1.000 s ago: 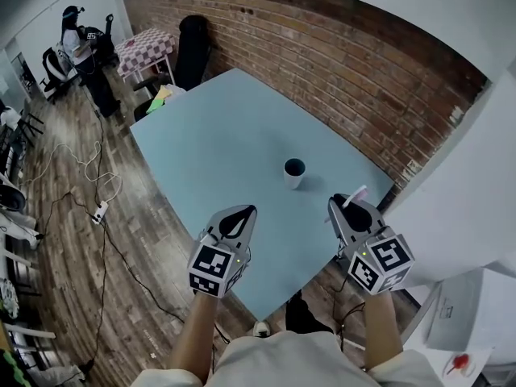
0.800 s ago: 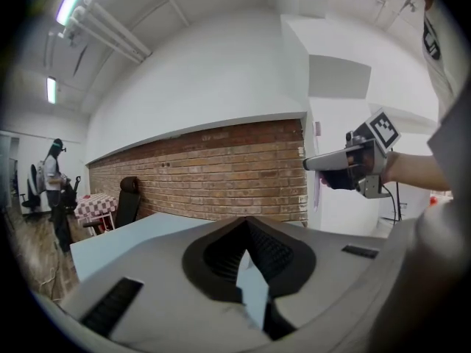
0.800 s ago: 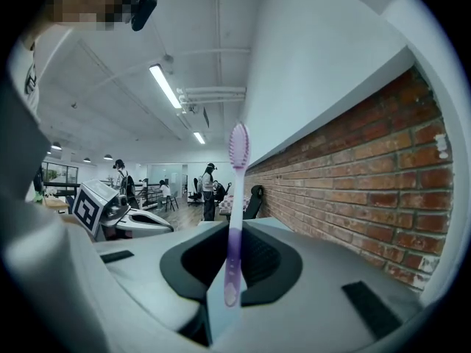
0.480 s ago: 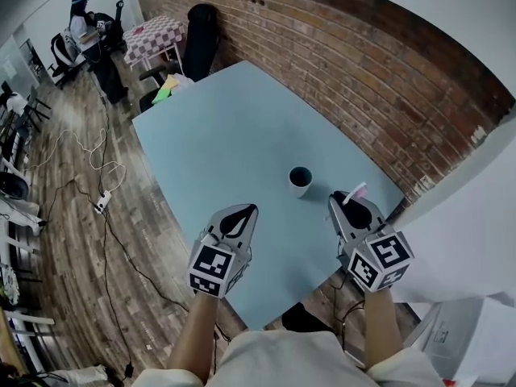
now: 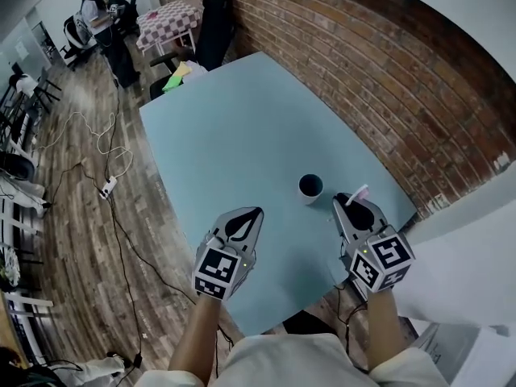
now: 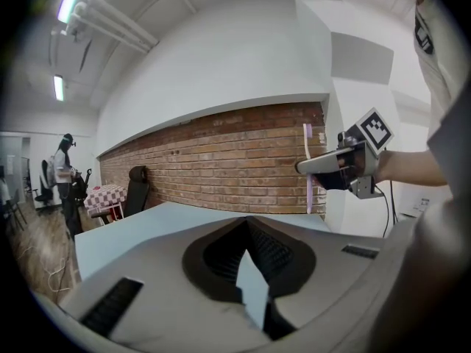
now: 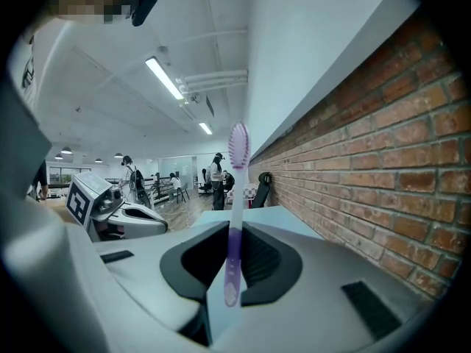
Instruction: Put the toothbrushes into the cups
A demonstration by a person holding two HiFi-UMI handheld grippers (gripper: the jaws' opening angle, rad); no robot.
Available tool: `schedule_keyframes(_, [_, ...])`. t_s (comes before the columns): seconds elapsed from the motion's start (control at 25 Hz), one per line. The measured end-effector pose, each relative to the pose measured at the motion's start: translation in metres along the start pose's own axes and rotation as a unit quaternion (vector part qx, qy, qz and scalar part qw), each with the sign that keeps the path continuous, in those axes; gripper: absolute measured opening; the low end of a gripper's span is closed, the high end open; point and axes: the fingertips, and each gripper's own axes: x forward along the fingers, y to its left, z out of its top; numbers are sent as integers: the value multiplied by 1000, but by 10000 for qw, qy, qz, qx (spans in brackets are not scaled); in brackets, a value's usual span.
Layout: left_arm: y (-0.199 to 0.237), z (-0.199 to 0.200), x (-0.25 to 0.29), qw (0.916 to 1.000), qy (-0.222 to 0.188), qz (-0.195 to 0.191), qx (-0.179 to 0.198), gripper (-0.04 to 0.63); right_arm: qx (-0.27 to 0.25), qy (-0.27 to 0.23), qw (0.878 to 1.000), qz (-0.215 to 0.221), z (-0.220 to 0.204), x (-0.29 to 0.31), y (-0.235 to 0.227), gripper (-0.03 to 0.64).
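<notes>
A dark-rimmed white cup stands on the light blue table, near its right edge. My right gripper hovers just right of the cup, shut on a purple-and-white toothbrush that stands upright between its jaws with the bristle head on top. In the right gripper view the jaws clamp the lower handle. My left gripper hangs over the table's near part, left of the cup, its jaws shut with nothing in them. The left gripper view also shows the right gripper and the toothbrush.
A brick wall runs along the table's far side, with a white wall at the right. Beyond the far corner are a black chair, a checked table and people. Cables lie on the wooden floor.
Both grippers have moved forward over the table and sunk a little. The cup now lies closer to the right gripper. The toothbrush stays held as before.
</notes>
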Motion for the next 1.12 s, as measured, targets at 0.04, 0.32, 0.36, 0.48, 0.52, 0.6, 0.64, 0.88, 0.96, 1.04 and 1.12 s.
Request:
schedule_keyframes(0.04, [1,-2,3,10000,34,23,-5,9,2,21,10000,39,-2,4,-2,37])
schedule_keyframes(0.32, [3,-17,22,9995,310,116,-6,11,32,144,9995,264,-18,34,-19,37])
schedule_keyframes(0.36, [5,-18,25,9994,327,137,-18,10,23,166,9994,294,-19,39,-21,37])
schedule_keyframes(0.48, [11,-20,32,9991,365,196,-66,11,-6,228,9990,380,-22,53,-26,37])
schedule_keyframes(0.52, [12,-21,35,9990,373,215,-89,11,-17,247,9989,407,-23,57,-28,37])
schedule_keyframes(0.6, [13,-25,40,9989,396,238,-127,10,-48,285,9986,450,-27,65,-32,37])
schedule_keyframes(0.64, [13,-27,42,9988,408,248,-141,11,-69,306,9984,468,-29,68,-33,37])
schedule_keyframes(0.88, [16,-35,52,9979,473,361,-274,9,-190,505,9968,590,-43,88,-44,37])
schedule_keyframes(0.96, [16,-38,58,9977,500,366,-291,11,-199,578,9962,613,-51,96,-49,38])
schedule_keyframes(1.04, [16,-41,61,9974,533,372,-318,11,-168,631,9957,652,-58,101,-52,38])
schedule_keyframes(1.12, [19,-44,64,9968,581,405,-368,11,-151,685,9951,703,-64,108,-55,38])
